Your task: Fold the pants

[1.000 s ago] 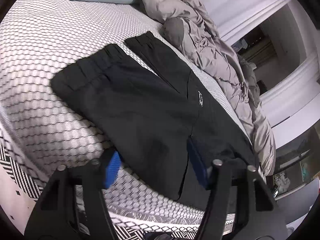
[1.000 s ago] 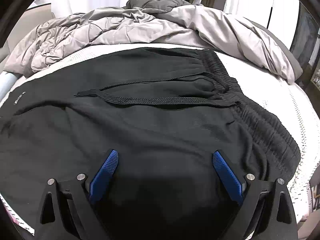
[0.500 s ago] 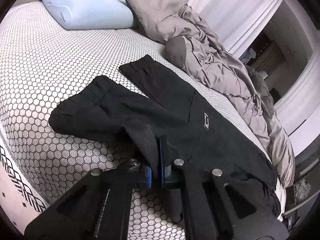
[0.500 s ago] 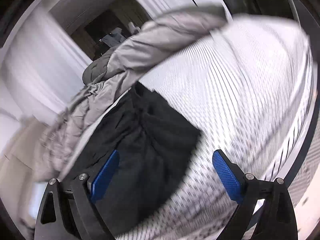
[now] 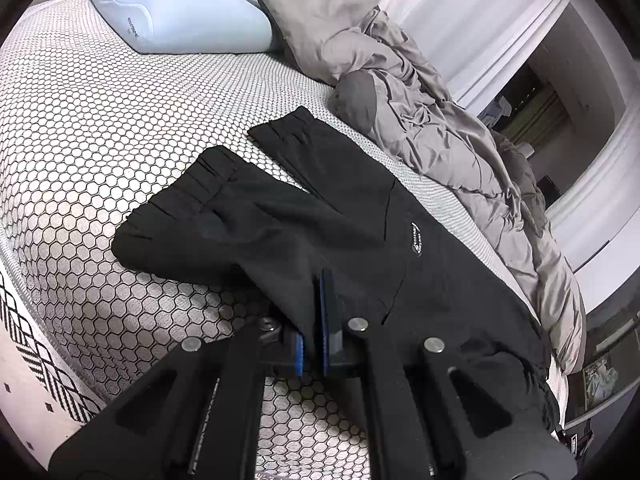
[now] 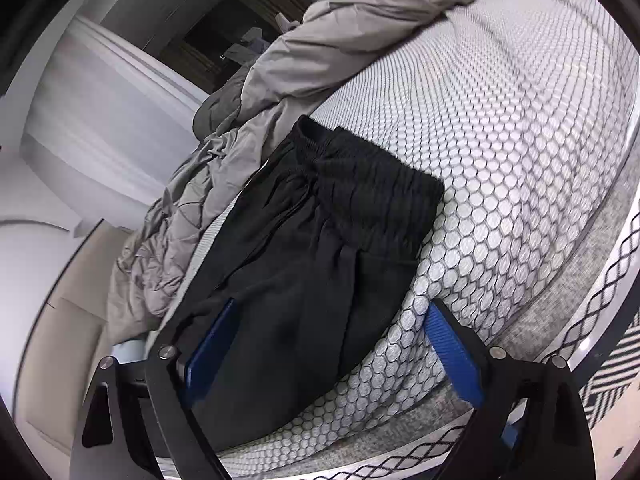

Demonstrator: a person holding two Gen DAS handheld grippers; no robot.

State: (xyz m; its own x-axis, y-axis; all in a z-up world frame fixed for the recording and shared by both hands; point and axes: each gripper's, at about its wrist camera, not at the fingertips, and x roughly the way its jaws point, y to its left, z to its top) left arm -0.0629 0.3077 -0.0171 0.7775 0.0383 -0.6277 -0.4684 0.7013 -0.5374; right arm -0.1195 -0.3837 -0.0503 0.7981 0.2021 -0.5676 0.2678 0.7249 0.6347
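Black pants (image 5: pixel 360 216) lie flat near the bed's (image 5: pixel 100 120) front edge; left hand-held gripper (image 5: pixel 316 312) pinches the near leg's fabric for folding, right hand-held gripper (image 6: pixel 324 344) gapes empty, straddling the waist side

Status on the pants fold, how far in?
Early. Done: the black pants lie spread on the mattress, legs still apart. In hand: the left gripper is shut on the near leg's edge; the right gripper is open around the waistband end, gripping nothing. Left: every fold.
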